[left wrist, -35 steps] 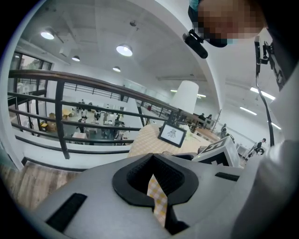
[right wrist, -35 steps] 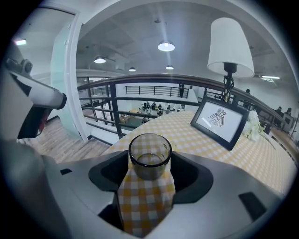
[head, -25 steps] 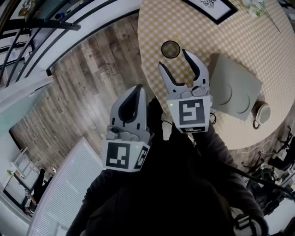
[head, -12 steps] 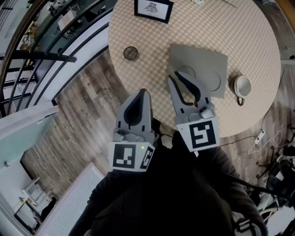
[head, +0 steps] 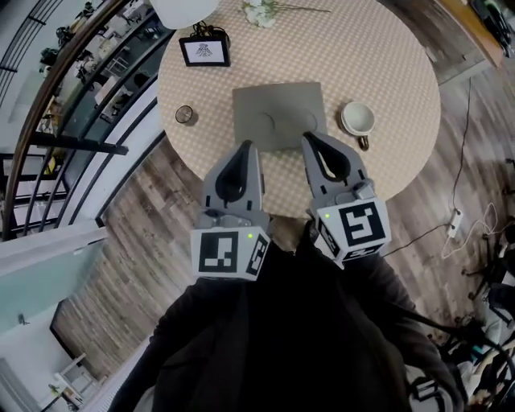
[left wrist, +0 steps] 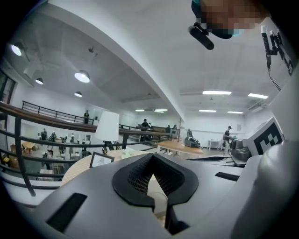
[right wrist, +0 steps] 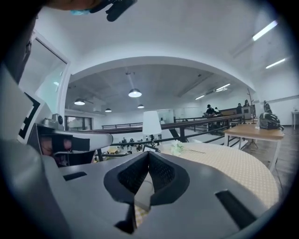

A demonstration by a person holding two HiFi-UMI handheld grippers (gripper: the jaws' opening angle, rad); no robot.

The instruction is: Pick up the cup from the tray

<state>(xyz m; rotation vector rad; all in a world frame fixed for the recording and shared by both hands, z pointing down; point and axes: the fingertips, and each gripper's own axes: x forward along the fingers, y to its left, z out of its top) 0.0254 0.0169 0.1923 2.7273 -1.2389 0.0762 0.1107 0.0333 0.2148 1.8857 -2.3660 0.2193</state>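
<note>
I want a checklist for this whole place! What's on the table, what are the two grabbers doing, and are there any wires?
Surface: round table with a checked cloth.
Job's things: grey tray with nothing on it; white cup upright on the cloth just right of the tray, not on it.
Clutter: picture frame, small dark round thing, flowers, lamp shade.
Grippers: left gripper shut, holding nothing; right gripper shut, holding nothing; both by the table's near edge.
Cables: plug strip with thin wires on the floor, right of the table.
Surroundings: wooden floor, dark railing on the left.
</note>
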